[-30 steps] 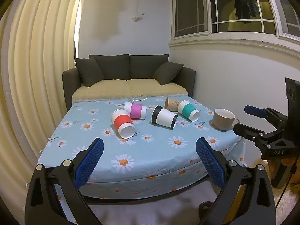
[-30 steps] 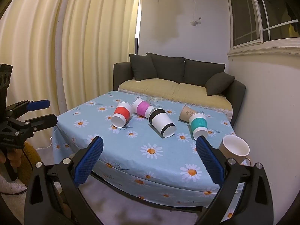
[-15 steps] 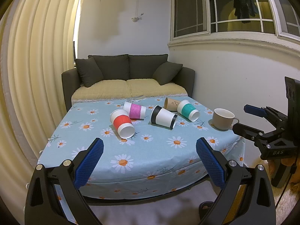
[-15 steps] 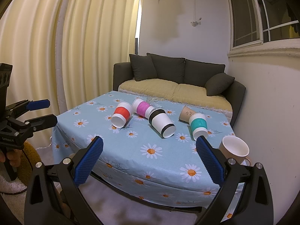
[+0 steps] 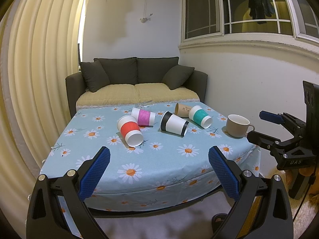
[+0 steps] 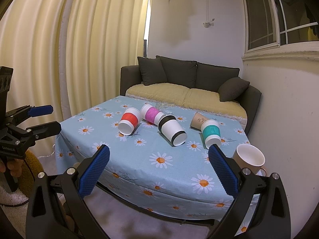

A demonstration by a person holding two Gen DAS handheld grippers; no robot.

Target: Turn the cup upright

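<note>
Mug (image 5: 237, 125) handle shows fully only from left wrist.

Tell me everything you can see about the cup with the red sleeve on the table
The red-sleeved cup is a white paper-looking cup with a red textured band around its middle. It lies on its side on the daisy tablecloth, its open mouth toward the cameras and its base toward the sofa. It looks empty. Its base end lies close against the pink-sleeved cup; whether they touch is unclear. No claw is near it.
</note>
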